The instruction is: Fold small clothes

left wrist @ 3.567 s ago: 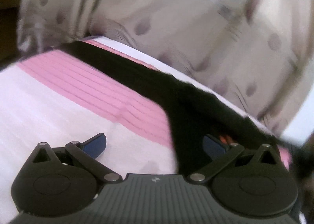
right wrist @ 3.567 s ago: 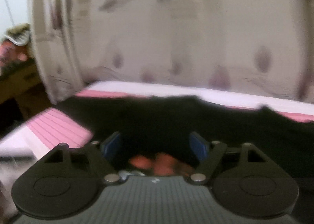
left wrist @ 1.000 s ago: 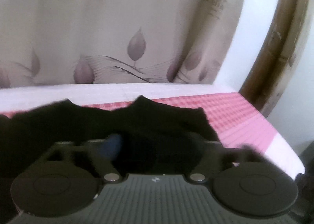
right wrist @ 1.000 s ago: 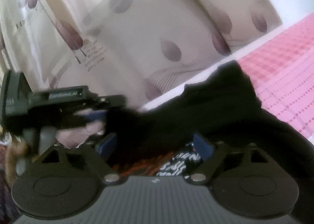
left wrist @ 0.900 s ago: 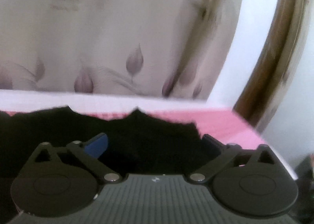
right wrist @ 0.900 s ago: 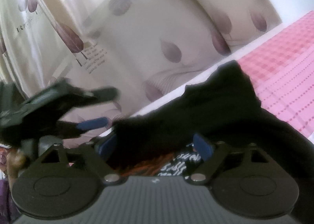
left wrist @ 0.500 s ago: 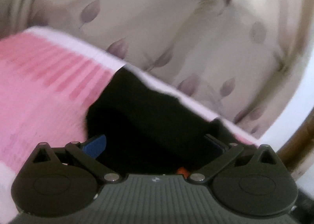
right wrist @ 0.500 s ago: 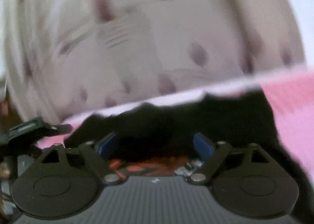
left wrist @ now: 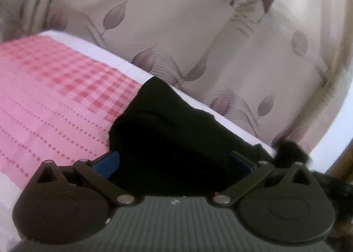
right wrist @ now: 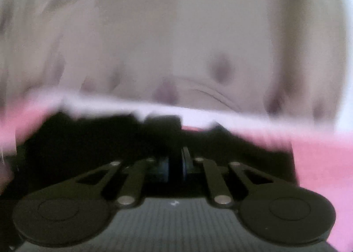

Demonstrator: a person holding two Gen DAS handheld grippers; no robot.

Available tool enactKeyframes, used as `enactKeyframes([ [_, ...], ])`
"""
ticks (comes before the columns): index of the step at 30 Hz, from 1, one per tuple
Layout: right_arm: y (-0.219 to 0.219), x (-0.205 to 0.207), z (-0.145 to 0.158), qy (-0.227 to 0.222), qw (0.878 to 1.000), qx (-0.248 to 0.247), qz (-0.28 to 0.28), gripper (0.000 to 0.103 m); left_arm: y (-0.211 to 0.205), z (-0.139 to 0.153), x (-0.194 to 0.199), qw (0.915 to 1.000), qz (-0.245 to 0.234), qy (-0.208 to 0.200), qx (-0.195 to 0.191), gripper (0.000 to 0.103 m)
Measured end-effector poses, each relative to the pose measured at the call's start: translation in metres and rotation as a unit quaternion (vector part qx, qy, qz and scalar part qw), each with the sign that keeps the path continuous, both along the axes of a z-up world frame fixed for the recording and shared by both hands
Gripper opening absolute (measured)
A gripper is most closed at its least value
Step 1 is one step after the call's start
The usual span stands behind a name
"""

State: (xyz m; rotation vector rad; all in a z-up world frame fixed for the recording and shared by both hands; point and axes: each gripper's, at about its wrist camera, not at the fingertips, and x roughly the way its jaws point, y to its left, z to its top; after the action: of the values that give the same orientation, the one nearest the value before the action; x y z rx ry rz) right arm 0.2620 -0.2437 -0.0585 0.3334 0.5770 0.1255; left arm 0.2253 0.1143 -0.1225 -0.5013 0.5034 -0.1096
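A black garment [left wrist: 167, 124] lies bunched along the far edge of a pink checked bed cover [left wrist: 55, 97]. My left gripper [left wrist: 174, 160] is open wide and low over the garment's left end. The black cloth fills the gap between its blue pads [left wrist: 108, 163], which do not press on it. In the blurred right wrist view the same black garment [right wrist: 88, 141] spreads across the cover. The jaws of my right gripper [right wrist: 175, 165] are closing to a narrow gap, and its blue pads [right wrist: 164, 170] pinch a fold of the black cloth.
A beige curtain with purple leaf prints [left wrist: 198, 31] hangs right behind the bed's far white edge [left wrist: 106, 55]. A dark fuzzy shape [left wrist: 289, 152] sits at the right past the garment. The pink cover [right wrist: 320, 163] stretches to the right of the right gripper.
My right gripper's jaws went from wide apart to nearly together on the black cloth. My left gripper swung down and rolled over the garment's left end, then held still.
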Motion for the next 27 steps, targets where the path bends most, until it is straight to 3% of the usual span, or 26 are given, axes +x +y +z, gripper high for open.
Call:
enactKeyframes([
  [2,-0.037,-0.005,-0.024,0.024,0.993,0.108,-0.032,0.011,0.001,0.0,0.001,1.0,0.001,-0.001,-0.002,0.103],
  [5,-0.064,-0.012,-0.05,0.05,0.975,0.212,-0.046,0.012,-0.002,0.0,0.001,1.0,-0.001,-0.001,0.007,0.103],
  [8,-0.08,-0.016,-0.06,0.039,0.954,0.294,-0.041,0.017,-0.003,-0.001,0.002,1.0,-0.002,0.0,0.008,0.103],
  [10,-0.091,-0.02,-0.066,0.033,0.939,0.34,-0.05,0.035,-0.002,-0.002,0.002,1.0,-0.002,0.001,0.006,0.103],
  [11,-0.096,-0.02,-0.068,0.032,0.933,0.354,-0.056,0.038,-0.002,-0.001,0.002,1.0,-0.002,0.001,0.006,0.103],
  [13,-0.103,-0.017,-0.072,0.027,0.921,0.384,-0.058,0.039,-0.003,-0.002,0.002,1.0,-0.002,0.001,0.007,0.103],
  [15,-0.105,-0.009,-0.072,0.038,0.921,0.383,-0.061,0.038,-0.003,-0.002,0.002,1.0,-0.004,0.002,0.007,0.103],
  [17,-0.104,0.001,-0.067,0.063,0.934,0.346,-0.057,0.032,-0.003,-0.002,0.002,1.0,-0.004,0.003,0.007,0.103],
  [19,-0.099,0.01,-0.057,0.071,0.949,0.301,-0.053,0.012,-0.003,-0.002,0.002,1.0,-0.004,0.004,0.007,0.103],
  [21,-0.096,0.019,-0.048,0.054,0.957,0.283,-0.034,0.008,-0.003,-0.002,0.002,1.0,-0.004,0.004,0.007,0.103],
  [24,-0.095,0.01,-0.027,-0.016,0.97,0.241,-0.011,0.007,-0.003,-0.002,0.003,1.0,-0.004,0.004,0.007,0.103],
  [27,-0.105,0.007,-0.035,0.003,0.981,0.191,-0.037,0.007,-0.003,-0.002,0.003,0.9999,-0.004,0.005,0.008,0.103],
])
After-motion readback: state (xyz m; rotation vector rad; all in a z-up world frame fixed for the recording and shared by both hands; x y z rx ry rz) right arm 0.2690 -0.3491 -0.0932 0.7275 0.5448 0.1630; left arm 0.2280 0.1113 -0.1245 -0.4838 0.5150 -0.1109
